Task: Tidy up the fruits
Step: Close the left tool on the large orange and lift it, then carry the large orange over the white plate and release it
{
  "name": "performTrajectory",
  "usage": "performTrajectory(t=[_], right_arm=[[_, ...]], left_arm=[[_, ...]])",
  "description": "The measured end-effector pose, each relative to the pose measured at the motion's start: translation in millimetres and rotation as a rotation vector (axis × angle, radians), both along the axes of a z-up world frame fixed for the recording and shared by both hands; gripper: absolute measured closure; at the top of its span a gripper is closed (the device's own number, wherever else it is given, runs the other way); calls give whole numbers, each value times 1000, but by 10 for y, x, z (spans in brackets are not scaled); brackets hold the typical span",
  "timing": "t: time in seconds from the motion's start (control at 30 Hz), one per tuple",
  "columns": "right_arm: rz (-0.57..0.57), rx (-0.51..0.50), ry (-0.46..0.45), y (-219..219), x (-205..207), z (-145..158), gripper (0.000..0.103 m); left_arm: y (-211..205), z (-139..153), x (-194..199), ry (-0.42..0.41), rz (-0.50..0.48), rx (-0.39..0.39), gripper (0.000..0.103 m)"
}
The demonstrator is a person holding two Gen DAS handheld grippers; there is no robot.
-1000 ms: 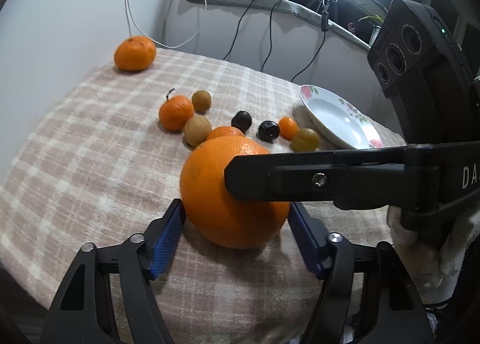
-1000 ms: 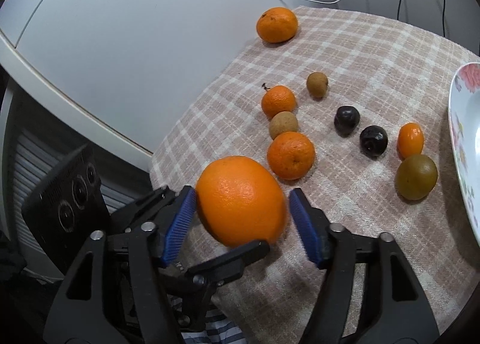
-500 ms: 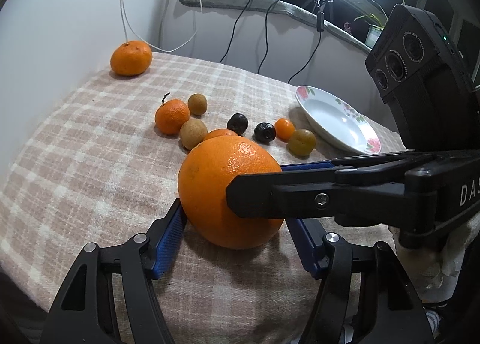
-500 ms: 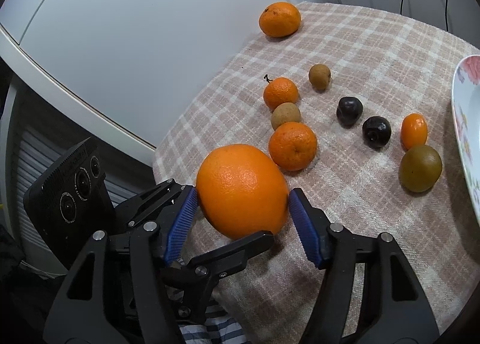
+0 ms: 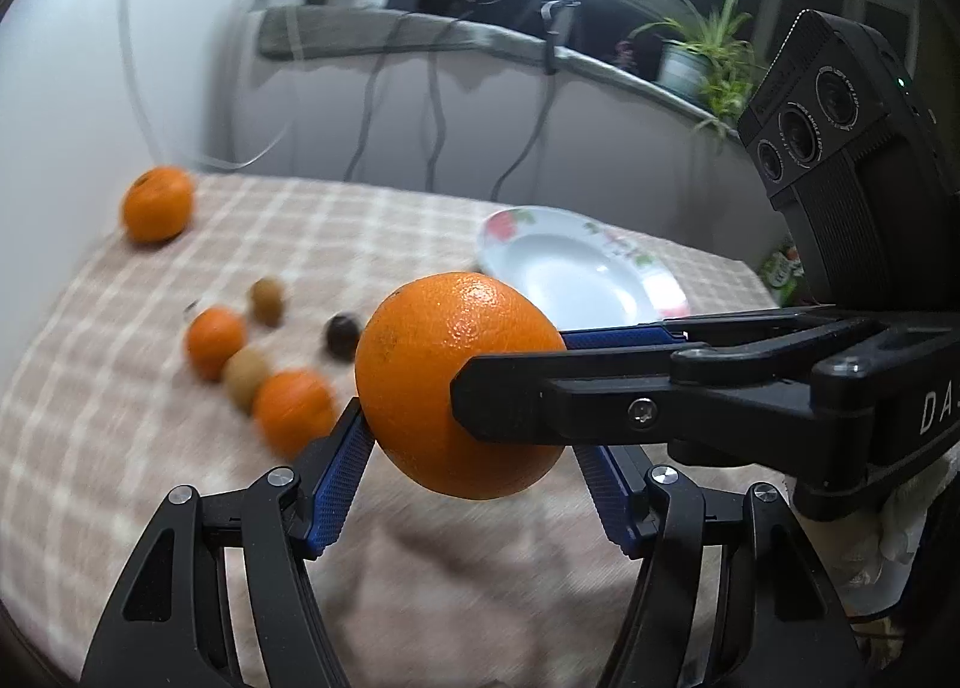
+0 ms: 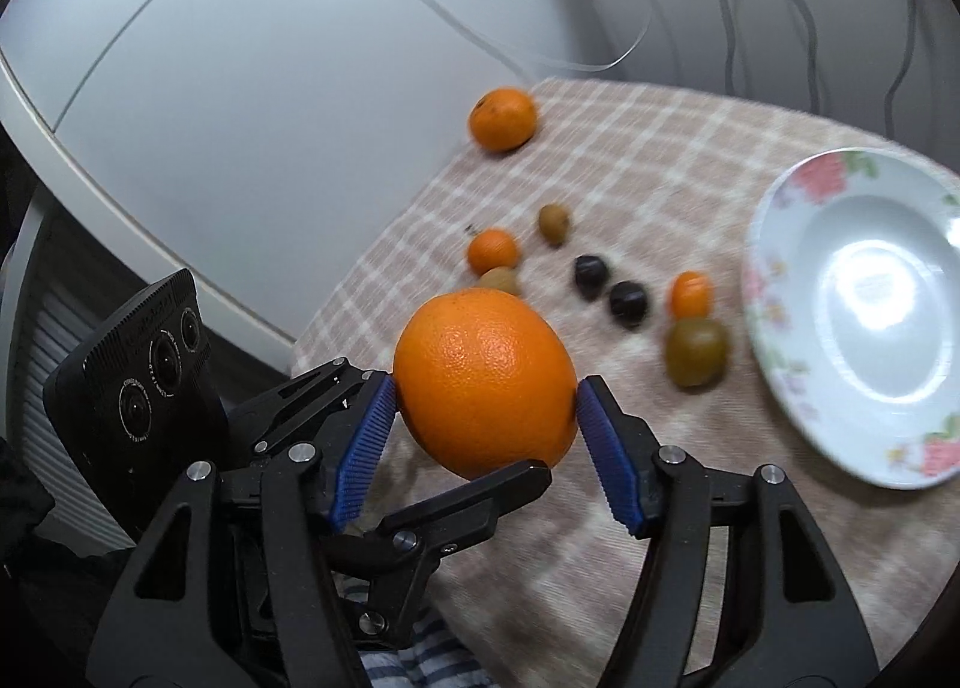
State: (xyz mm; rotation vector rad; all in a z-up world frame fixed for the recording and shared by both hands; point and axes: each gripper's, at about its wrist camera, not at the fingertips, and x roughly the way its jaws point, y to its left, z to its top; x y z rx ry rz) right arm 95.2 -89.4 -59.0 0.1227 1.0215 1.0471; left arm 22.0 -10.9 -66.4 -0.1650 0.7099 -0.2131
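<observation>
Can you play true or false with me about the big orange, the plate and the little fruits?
1. The big orange is lying on the cloth. False: it is up in the air, squeezed by the right hand-held gripper and the left hand-held gripper.
2. The plate has no fruit in it. True.
3. The plate has flowers painted on its rim. True.
4. There are two dark little fruits side by side on the checked cloth. True.
5. The mandarin at the far corner is touching the plate. False: it sits alone, well apart from it.
6. The greenish fruit is inside the plate. False: it lies on the cloth beside it.
</observation>
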Motion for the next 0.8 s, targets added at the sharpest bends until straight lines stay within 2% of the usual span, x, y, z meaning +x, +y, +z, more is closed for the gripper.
performTrajectory(t=[0.13,0.4,0.8], right_arm=[[-67,-2,-28,-279,112,90,37],[-162,-12,-33,-687,352,85,37],[-216,25,33,-934,648,-108,37]], left_arm=[[-201,56,157,-17,-49,-1,36],[-580,29,509,-9,-127,12,36],[-717,-27,692,9,-143,30,36]])
